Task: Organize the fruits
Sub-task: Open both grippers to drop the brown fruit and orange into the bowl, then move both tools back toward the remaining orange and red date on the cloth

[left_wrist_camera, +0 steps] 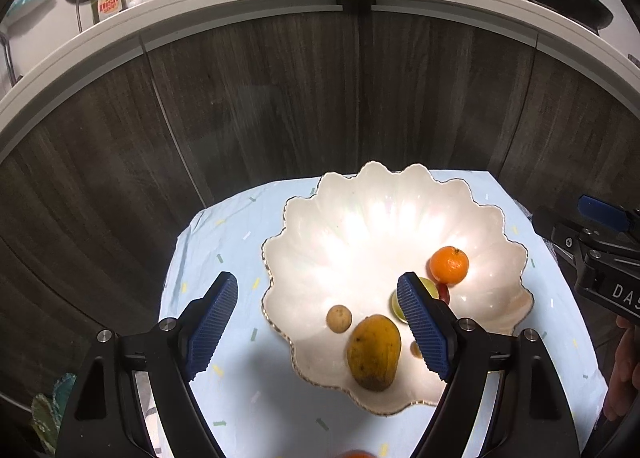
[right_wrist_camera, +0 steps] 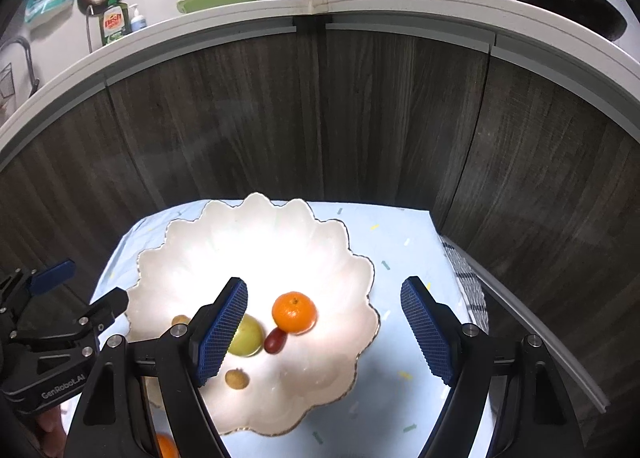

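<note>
Holding orange (left_wrist_camera: 449,265), mango (left_wrist_camera: 373,353), perhaps lime (right_wrist_camera: 246,336): bowl (left_wrist_camera: 360,217).

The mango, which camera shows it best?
The left wrist view. There the mango lies whole in the shell-shaped dish, between the open fingers of the left gripper. In the right wrist view it cannot be made out, presumably hidden behind the right gripper's left finger.

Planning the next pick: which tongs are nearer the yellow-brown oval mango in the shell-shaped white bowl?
Left. The mango lies between and just ahead of the left tongs, which are open. The right tongs, also open, hang further right, over the orange tangerine.
</note>
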`<move>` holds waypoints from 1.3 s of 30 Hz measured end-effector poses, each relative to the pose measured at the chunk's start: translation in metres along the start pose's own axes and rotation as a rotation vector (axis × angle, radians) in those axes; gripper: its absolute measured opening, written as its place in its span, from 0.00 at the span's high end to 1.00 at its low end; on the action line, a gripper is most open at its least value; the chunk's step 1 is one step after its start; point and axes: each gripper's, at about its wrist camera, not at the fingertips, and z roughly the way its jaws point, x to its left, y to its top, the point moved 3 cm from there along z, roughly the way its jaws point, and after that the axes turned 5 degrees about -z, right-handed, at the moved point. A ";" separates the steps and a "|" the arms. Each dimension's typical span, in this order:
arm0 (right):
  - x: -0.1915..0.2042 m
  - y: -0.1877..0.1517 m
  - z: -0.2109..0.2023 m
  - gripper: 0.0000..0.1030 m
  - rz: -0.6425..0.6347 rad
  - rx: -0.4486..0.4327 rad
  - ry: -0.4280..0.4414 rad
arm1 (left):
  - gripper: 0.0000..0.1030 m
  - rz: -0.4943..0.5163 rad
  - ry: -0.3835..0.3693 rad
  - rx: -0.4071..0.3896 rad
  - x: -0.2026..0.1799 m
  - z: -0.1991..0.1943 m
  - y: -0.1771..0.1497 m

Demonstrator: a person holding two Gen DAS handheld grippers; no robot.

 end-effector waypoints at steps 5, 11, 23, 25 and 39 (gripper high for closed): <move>0.003 -0.008 -0.009 0.23 -0.005 -0.004 0.009 | 0.20 0.004 0.004 -0.006 0.001 -0.011 -0.008; 0.004 -0.022 -0.016 0.23 -0.002 0.014 0.026 | 0.20 0.015 0.006 -0.003 -0.001 -0.019 -0.021; 0.008 -0.050 -0.029 0.23 -0.009 0.008 0.035 | 0.20 0.054 0.009 -0.016 -0.007 -0.033 -0.051; 0.009 -0.055 -0.031 0.23 -0.008 0.008 0.038 | 0.20 0.057 0.006 -0.019 -0.007 -0.035 -0.055; 0.030 -0.098 -0.035 0.23 -0.059 0.009 0.081 | 0.20 0.095 -0.006 -0.026 -0.007 -0.046 -0.097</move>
